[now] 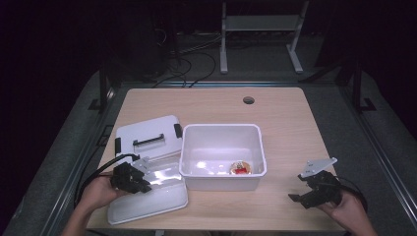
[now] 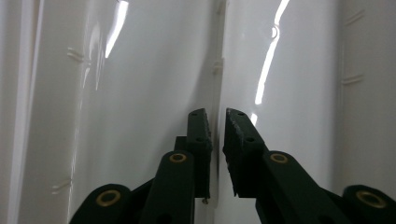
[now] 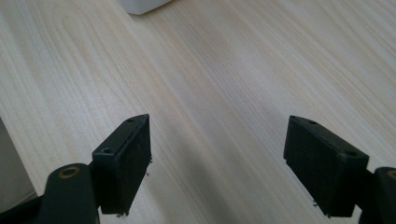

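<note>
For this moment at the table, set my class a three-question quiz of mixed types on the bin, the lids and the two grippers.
1. True or false: the right gripper holds a lid.
2. What does the left gripper pinch? A) the white bin's rim B) a thin ridge on the clear lid C) the black handle of the white lid
3. Fill in: the small red-and-yellow item lies inside the ____.

Key: 1 false, its jaws stand wide apart over bare table; 2 B; 3 white bin.
</note>
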A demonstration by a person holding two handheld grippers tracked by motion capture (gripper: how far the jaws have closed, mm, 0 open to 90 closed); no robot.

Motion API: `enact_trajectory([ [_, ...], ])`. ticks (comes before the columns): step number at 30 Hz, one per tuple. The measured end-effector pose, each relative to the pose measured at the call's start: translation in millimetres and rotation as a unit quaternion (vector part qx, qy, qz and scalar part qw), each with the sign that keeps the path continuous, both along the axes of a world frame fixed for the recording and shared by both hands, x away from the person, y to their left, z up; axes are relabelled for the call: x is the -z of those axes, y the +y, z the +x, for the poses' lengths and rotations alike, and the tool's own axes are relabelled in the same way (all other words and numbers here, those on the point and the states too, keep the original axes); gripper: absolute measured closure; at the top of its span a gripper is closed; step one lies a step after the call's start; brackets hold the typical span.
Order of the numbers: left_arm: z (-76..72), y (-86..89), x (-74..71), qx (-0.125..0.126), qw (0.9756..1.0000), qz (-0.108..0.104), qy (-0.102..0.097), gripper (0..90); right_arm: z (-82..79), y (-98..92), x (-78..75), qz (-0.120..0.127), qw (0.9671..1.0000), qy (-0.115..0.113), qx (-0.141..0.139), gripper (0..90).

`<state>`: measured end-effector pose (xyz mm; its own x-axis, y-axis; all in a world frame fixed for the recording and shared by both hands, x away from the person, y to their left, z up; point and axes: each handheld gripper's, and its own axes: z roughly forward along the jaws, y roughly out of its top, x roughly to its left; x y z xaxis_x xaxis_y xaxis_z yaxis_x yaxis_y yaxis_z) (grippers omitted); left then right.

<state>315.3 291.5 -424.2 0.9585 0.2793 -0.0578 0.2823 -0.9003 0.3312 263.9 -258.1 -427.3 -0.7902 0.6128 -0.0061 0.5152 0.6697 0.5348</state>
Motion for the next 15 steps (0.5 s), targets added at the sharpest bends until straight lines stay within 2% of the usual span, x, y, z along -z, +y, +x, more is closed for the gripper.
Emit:
enact_trajectory([
  [5, 0.1, -2.2, 0.1, 0.007, 0.9999, 0.008, 0.000, 88.1, -0.6, -1.0, 0.4, 0.001, 1.0000, 0.000, 0.004, 22.3],
  [15, -2.1, -2.3, -2.4, 0.012, 0.9999, 0.009, 0.006, 89.1, -0.7, 0.0, 3.5, 0.005, 1.0000, 0.001, 0.004, 20.7],
])
